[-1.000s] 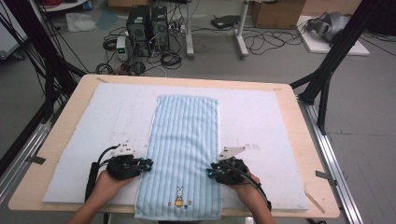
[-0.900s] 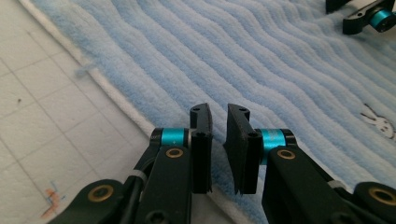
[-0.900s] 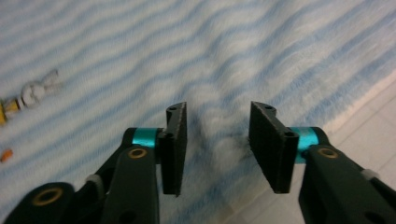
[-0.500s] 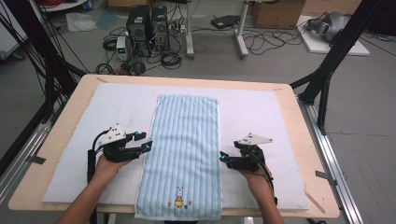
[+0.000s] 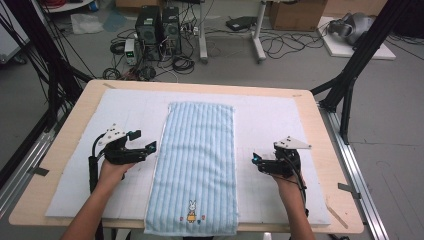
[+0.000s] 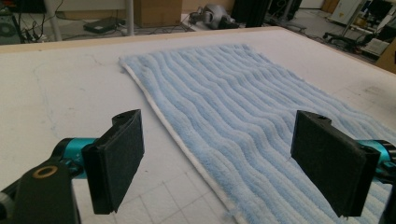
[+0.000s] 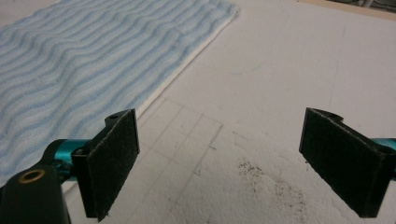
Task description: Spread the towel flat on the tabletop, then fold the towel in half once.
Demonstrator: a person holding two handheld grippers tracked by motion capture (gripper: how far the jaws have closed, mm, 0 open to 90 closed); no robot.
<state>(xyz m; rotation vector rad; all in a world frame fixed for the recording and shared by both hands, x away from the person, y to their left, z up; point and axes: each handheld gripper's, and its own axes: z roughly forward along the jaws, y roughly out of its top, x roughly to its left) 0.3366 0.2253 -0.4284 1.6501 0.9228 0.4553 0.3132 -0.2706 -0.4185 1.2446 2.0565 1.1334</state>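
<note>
Here a blue striped towel (image 5: 196, 167) lies flat down the middle of the surface (image 5: 65, 130), on top of a white mat (image 5: 265, 125). Its far end stops short of the far edge of the surface, and its near end reaches the near edge. A small bunny picture (image 5: 191, 210) sits near that near end.

The left tool (image 5: 145, 146) is just beside the towel's left side, over the white mat. A hand (image 5: 112, 167) holds it from the near side. In the left gripper view its two black jaws stand wide apart with nothing between them. The towel's left edge, with its thin white border (image 6: 177, 135), runs under the gap, and the wavy blue stripes spread out to the right.

The right tool (image 5: 256, 161) is near the towel's right side but not touching it, also over the white mat. In the right gripper view its jaws stand wide apart too and hold nothing. Below them the mat shows faint grid lines (image 7: 187, 126) and a patch of small dark specks (image 7: 266, 175). The towel lies off to the left there.
</note>
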